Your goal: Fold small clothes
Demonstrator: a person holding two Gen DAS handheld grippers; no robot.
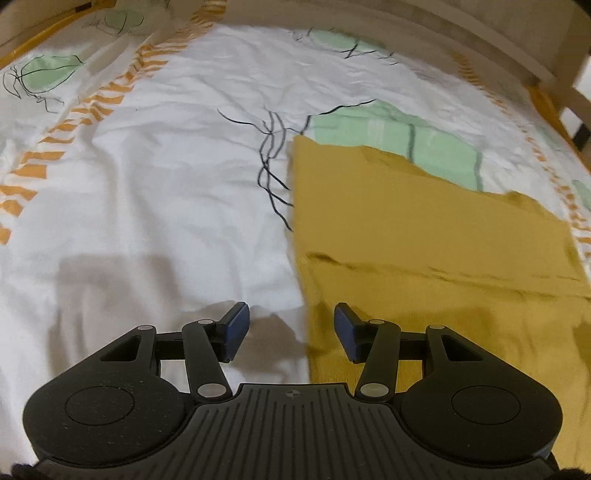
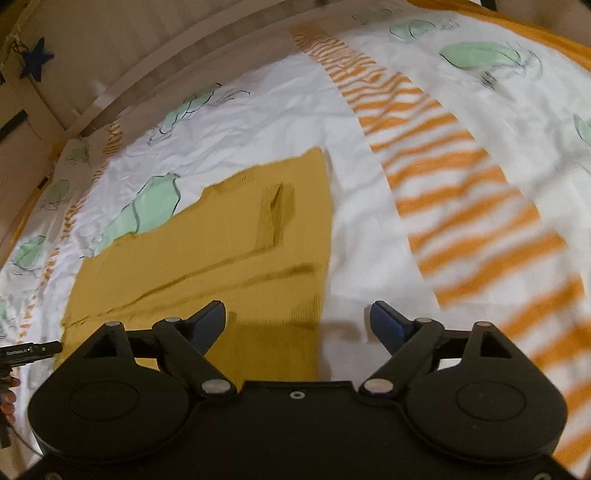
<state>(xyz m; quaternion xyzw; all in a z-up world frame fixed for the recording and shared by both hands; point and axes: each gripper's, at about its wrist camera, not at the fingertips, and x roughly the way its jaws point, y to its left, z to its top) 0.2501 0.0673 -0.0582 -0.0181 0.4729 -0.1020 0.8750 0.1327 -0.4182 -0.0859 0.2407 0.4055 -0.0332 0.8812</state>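
Note:
A mustard-yellow garment (image 1: 424, 229) lies flat on the bed, with a fold crease running across it. In the left wrist view it fills the right half; my left gripper (image 1: 291, 332) is open and empty, hovering over the garment's near left edge. In the right wrist view the garment (image 2: 229, 240) lies at centre left; my right gripper (image 2: 298, 325) is open and empty above its near right edge. The blue pads (image 2: 210, 323) hold nothing.
The bed cover (image 1: 147, 184) is white with orange stripes (image 2: 461, 206) and green shapes. A wooden bed rail (image 1: 443, 33) runs along the far side. The other gripper's tip and a hand (image 2: 14, 369) show at the left edge of the right wrist view.

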